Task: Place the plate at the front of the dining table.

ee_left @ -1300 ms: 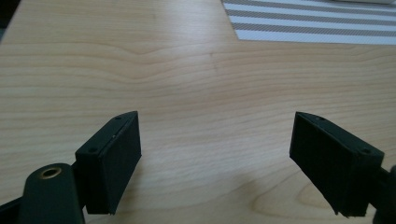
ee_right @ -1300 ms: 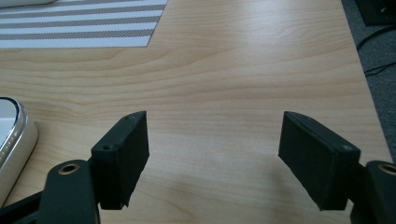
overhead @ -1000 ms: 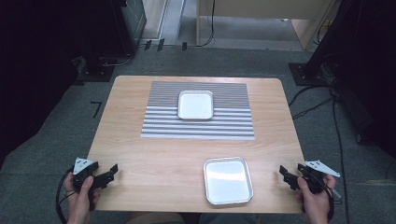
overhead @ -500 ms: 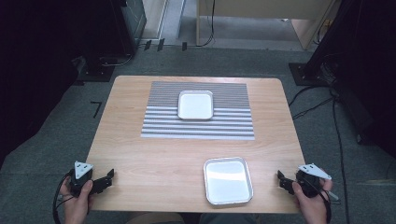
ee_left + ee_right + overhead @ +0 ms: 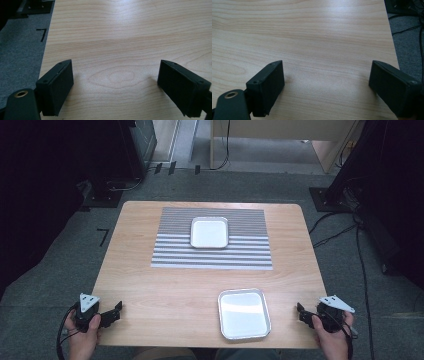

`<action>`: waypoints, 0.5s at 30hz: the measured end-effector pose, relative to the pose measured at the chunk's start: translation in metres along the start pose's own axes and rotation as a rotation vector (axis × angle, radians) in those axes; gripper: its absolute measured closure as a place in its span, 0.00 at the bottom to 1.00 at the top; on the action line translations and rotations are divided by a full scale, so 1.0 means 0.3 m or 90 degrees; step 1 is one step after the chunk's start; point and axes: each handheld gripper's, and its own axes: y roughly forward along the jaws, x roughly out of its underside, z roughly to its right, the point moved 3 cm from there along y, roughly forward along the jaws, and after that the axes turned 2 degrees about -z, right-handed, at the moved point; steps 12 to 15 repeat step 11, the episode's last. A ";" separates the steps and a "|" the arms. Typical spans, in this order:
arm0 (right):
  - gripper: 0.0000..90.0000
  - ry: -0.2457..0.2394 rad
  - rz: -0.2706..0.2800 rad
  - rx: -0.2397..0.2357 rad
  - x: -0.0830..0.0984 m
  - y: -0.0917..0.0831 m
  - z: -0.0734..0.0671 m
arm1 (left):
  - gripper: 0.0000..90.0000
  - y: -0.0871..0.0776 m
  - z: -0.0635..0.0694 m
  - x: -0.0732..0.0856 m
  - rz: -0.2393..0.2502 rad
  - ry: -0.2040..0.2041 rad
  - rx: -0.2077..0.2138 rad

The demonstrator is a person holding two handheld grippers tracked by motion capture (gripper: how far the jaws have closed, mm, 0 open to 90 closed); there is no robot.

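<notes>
High view: light wooden table (image 5: 165, 290) on grey carpet, dark equipment and cables around it. Grey striped mat (image 5: 250, 252) toward the far edge, a small white tray (image 5: 209, 232) on it. Larger metal tray (image 5: 244, 314) at the near edge, right of centre. Left gripper (image 5: 116, 311) at the near left corner, jaws wide, empty. Right gripper (image 5: 301, 312) at the near right corner, just beside the metal tray, jaws wide, empty.

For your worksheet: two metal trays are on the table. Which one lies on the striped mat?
The smaller tray, at the far middle of the table, lies on the striped mat. The larger tray sits on bare wood near the front edge, toward the right claw.
</notes>
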 end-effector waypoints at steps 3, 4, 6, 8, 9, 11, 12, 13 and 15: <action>0.13 0.002 -0.001 0.002 0.000 0.001 0.001 | 0.15 0.000 0.000 0.000 0.000 0.000 -0.001; 0.13 0.002 -0.001 0.002 0.000 0.001 0.001 | 0.15 0.000 0.000 0.000 0.000 0.000 -0.001; 0.13 0.003 -0.001 0.003 0.000 0.001 0.001 | 0.15 0.000 0.000 0.001 0.000 -0.001 -0.001; 0.13 0.004 -0.001 0.003 0.000 0.001 0.001 | 0.15 0.000 0.000 0.001 0.000 0.000 -0.001; 0.13 0.003 -0.001 0.003 0.000 0.001 0.001 | 0.15 0.000 0.000 0.000 0.000 -0.001 -0.001; 0.13 0.003 -0.001 0.003 0.000 0.001 0.001 | 0.15 0.000 0.000 0.000 0.000 -0.001 -0.001; 0.13 0.003 -0.001 0.003 0.000 0.001 0.001 | 0.15 0.000 0.000 0.000 0.000 -0.001 -0.001; 0.13 0.003 -0.001 0.003 0.000 0.001 0.001 | 0.15 0.000 0.000 0.000 0.000 -0.001 -0.001; 0.13 0.003 -0.001 0.003 0.000 0.001 0.001 | 0.15 0.000 0.000 0.000 0.000 -0.001 -0.001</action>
